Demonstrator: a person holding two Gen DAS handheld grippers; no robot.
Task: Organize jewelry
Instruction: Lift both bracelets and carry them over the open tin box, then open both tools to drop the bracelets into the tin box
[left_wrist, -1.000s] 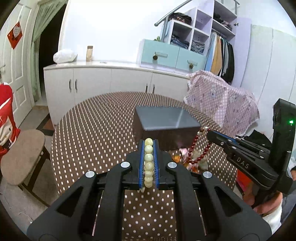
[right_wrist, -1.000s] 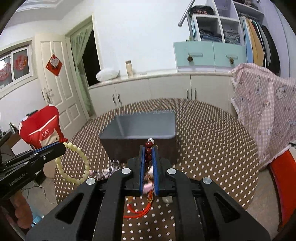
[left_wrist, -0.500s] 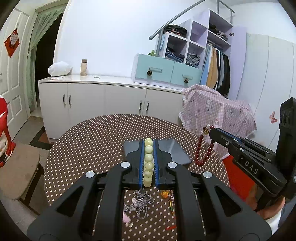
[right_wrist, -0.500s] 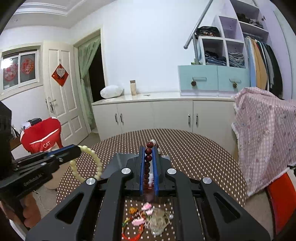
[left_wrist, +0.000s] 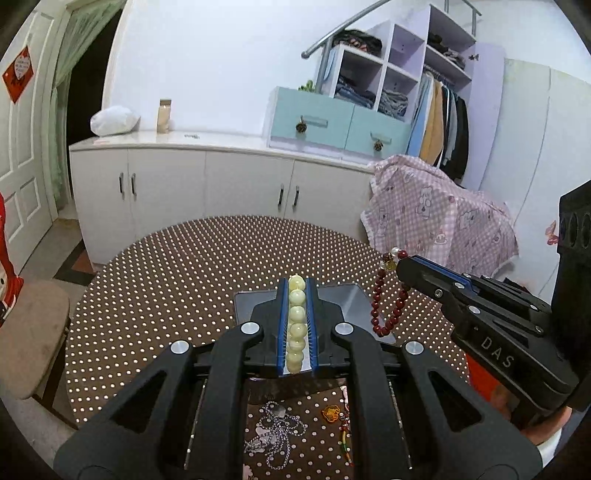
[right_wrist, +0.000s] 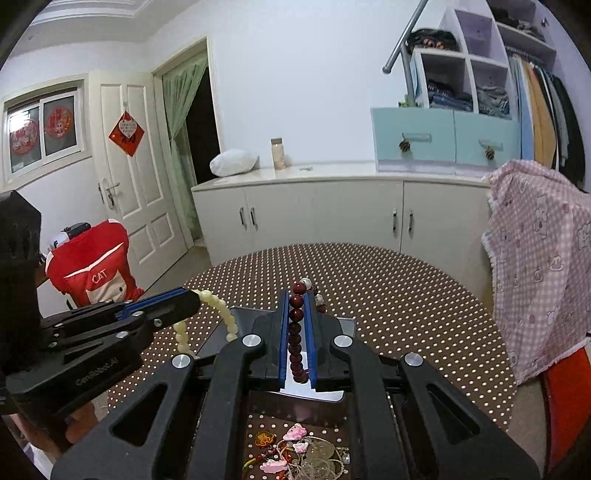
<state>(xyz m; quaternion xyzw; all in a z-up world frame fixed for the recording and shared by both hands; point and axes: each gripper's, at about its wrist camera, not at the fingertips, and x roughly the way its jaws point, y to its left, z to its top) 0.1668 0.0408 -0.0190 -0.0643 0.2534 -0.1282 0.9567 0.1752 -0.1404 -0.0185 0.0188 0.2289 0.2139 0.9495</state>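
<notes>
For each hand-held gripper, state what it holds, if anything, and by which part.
Left hand-held gripper: cream bead bracelet, a stretch of beads pinched. Right hand-held gripper: dark red bead bracelet, likewise, the rest hanging.

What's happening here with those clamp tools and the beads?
A person is sorting jewelry with two hand-held grippers. The left gripper is shut on a cream bead bracelet, and the right gripper on a dark red bead bracelet. Both hang above a grey box on the polka-dot table. More trinkets lie loose nearby.
</notes>
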